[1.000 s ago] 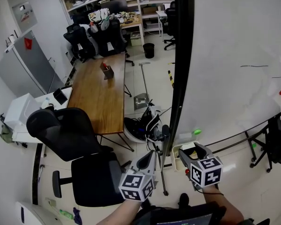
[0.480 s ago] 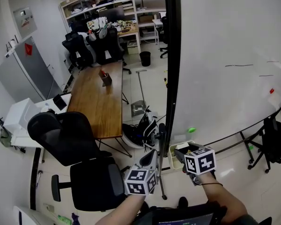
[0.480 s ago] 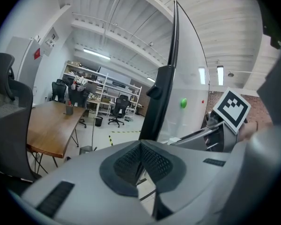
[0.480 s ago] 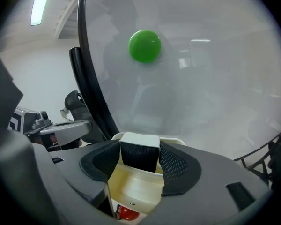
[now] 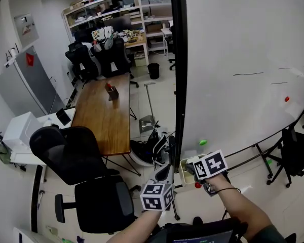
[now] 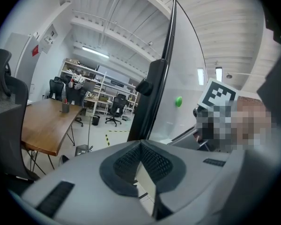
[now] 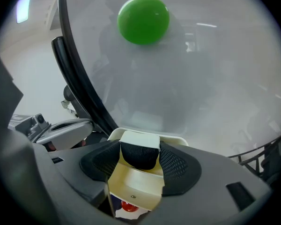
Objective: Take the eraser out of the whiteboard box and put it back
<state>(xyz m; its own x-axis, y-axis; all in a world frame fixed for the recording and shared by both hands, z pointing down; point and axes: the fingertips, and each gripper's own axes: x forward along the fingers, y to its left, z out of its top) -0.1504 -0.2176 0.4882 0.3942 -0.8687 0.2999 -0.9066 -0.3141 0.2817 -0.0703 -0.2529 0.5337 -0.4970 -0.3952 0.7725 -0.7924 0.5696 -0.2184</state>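
Right gripper [image 7: 139,157] clamps eraser [image 7: 139,144] at whiteboard box [image 7: 133,189], under a green magnet [image 7: 144,20]; left gripper [image 6: 141,146], closed and empty, faces the black frame post [image 6: 152,97]. Right gripper is nearer the box than a second ago.

Cream whiteboard box [image 7: 131,193] at whiteboard [image 7: 215,78] lower edge, eraser [image 7: 139,150] upright inside

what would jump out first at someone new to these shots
A huge white whiteboard fills the right of the head view, with a round green magnet low on it. Just below the magnet, the right claw grips a white-backed dark felt eraser at a cream plastic box on the board's lower edge. To the left, a long brown wooden table runs back into the room.
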